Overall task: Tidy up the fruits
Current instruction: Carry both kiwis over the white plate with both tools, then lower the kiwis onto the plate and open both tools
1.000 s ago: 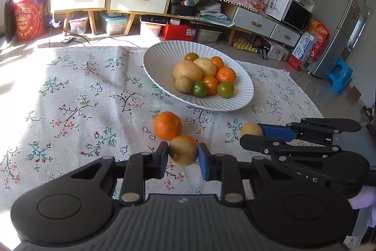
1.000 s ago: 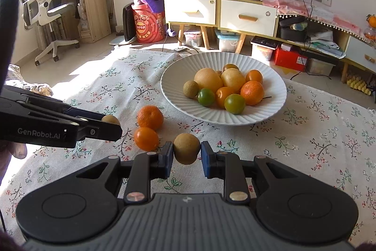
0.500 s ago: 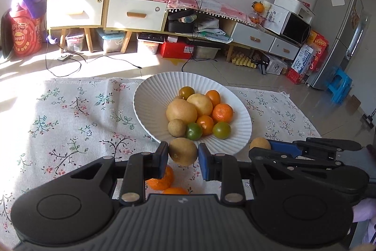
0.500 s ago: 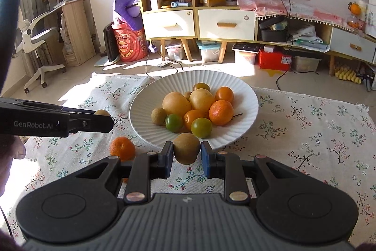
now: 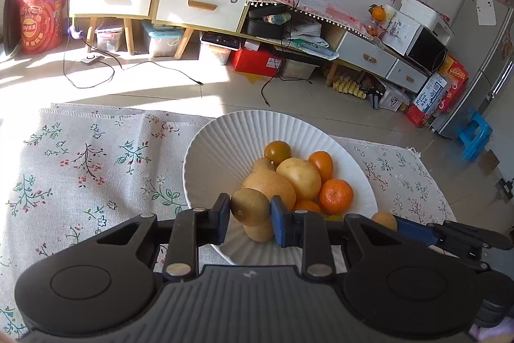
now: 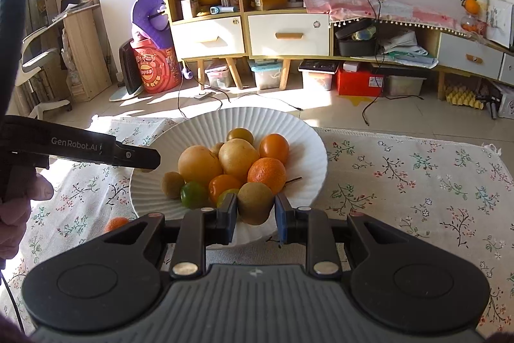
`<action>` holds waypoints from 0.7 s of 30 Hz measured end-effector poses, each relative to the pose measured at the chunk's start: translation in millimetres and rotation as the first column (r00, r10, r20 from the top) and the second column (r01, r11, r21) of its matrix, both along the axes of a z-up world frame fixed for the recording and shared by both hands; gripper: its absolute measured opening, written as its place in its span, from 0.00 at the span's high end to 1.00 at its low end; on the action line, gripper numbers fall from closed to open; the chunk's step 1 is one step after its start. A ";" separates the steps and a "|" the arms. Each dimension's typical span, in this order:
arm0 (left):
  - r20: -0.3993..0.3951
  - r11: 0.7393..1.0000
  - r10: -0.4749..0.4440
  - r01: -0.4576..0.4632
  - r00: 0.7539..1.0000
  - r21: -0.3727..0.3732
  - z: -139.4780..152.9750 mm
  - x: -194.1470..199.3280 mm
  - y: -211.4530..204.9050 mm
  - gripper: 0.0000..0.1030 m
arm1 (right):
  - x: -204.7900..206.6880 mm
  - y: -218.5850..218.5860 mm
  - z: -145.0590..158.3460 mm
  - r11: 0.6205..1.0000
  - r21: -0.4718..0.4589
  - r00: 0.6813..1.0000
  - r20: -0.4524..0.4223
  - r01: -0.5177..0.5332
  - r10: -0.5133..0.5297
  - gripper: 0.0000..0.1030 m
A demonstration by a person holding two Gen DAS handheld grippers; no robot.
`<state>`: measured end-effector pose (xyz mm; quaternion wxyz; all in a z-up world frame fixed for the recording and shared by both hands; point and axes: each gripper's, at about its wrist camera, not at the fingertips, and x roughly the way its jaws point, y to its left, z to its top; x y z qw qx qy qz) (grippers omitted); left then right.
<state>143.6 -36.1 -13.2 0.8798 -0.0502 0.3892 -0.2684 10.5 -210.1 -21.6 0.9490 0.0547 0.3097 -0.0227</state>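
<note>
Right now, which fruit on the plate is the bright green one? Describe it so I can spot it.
Find the white ribbed plate on the floral cloth. At the near left of its fruit pile sits the small green fruit, between a brown kiwi and an orange one; no other is so green.

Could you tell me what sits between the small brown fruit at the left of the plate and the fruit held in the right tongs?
In the right wrist view, a green citrus lies between the brown fruit and the held fruit, with a small orange behind it.
</note>
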 end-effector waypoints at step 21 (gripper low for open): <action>-0.030 0.999 0.034 -0.035 0.999 -0.029 -5.2 6.4 4.0 0.71 | 5.8 1.4 -2.5 0.998 -0.056 1.000 -0.025 0.005 -0.007 0.59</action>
